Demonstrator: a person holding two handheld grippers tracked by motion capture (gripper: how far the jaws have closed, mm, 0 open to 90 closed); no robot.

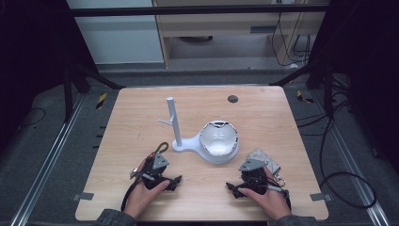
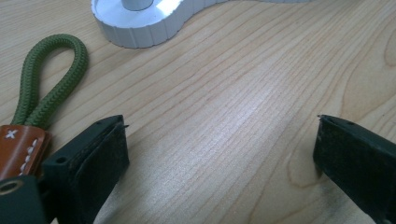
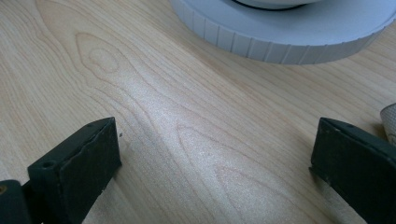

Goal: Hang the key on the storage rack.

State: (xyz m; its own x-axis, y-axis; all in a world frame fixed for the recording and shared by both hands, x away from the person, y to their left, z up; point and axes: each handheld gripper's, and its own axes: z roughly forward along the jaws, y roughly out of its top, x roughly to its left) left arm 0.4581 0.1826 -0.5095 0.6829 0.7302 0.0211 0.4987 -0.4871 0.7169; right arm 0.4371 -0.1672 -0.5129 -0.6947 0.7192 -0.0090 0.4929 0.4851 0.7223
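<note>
The left gripper [image 2: 219, 154] has its jaws spread wide and empty, low over the table [image 2: 243, 102]. The green cord loop [image 2: 49, 79] lies just beside its left jaw. I would shift sideways first, so both jaws stand around the cord, then close slowly. The right gripper [image 3: 215, 158] is spread too, empty, near the white stand [image 3: 289, 32].

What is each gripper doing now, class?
Left gripper: open, holding nothing.
Right gripper: open, holding nothing.
</note>
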